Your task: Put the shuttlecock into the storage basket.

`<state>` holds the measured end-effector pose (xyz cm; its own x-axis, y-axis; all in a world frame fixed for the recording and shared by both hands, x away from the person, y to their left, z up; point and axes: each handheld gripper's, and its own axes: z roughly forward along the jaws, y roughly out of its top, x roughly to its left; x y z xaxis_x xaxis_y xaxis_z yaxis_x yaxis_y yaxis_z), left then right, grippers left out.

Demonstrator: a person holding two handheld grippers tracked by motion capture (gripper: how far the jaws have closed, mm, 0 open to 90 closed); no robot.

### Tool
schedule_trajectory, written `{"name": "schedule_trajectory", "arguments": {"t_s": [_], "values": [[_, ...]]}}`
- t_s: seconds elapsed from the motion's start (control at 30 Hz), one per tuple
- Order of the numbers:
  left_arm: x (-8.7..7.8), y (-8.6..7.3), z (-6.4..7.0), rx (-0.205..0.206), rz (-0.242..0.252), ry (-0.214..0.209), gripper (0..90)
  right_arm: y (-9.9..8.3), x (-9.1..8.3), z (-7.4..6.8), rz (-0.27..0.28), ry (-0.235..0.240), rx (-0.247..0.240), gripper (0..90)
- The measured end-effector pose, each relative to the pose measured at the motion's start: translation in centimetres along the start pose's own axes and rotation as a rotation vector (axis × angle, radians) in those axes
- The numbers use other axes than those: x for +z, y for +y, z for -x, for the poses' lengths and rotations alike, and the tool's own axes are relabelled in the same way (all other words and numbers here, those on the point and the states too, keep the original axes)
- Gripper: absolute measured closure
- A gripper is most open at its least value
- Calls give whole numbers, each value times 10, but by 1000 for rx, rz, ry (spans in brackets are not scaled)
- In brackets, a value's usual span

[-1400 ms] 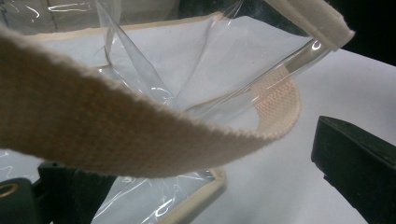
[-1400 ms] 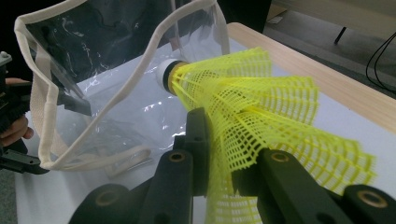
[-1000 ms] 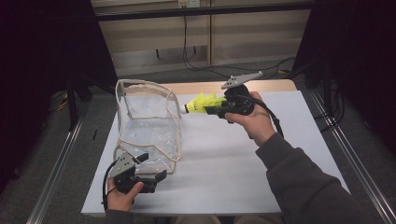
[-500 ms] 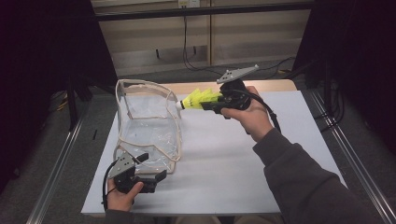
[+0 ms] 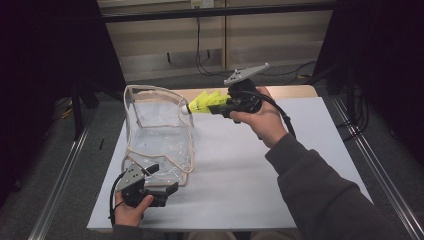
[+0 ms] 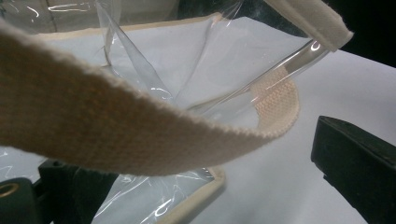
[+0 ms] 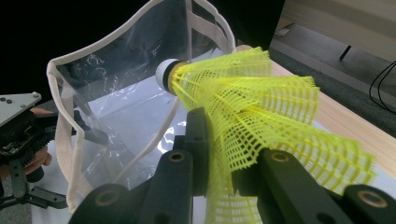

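A clear plastic bag (image 5: 160,130) with beige webbing trim lies on the white table top (image 5: 240,175), its mouth facing right. My right gripper (image 5: 214,106) is shut on the skirt of a yellow mesh shuttlecock (image 5: 202,102), held in the air just right of the bag's upper rim. In the right gripper view the shuttlecock (image 7: 261,112) points its white cork at the bag's mouth (image 7: 116,107). My left gripper (image 5: 160,179) rests at the bag's near corner, jaws wide apart. In the left gripper view a beige strap (image 6: 116,126) loops above those jaws.
A wooden table edge (image 5: 295,92) runs behind the white top. Metal rails (image 5: 372,165) flank the table on both sides. Cables (image 5: 210,70) lie on the floor at the back. White surface stretches right of the bag.
My right gripper has carried the shuttlecock up and to the left, closer to the bag's mouth. The left gripper and the bag have stayed put.
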<state>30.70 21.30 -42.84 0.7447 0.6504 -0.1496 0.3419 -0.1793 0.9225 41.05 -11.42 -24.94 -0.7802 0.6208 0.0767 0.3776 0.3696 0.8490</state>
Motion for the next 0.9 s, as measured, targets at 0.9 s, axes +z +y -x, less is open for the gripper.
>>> {"name": "schedule_trajectory", "arguments": {"t_s": [0.9], "values": [[-1,0,-1,5,-3,-6,36,23,24,-18,-14,12,-33,793]]}}
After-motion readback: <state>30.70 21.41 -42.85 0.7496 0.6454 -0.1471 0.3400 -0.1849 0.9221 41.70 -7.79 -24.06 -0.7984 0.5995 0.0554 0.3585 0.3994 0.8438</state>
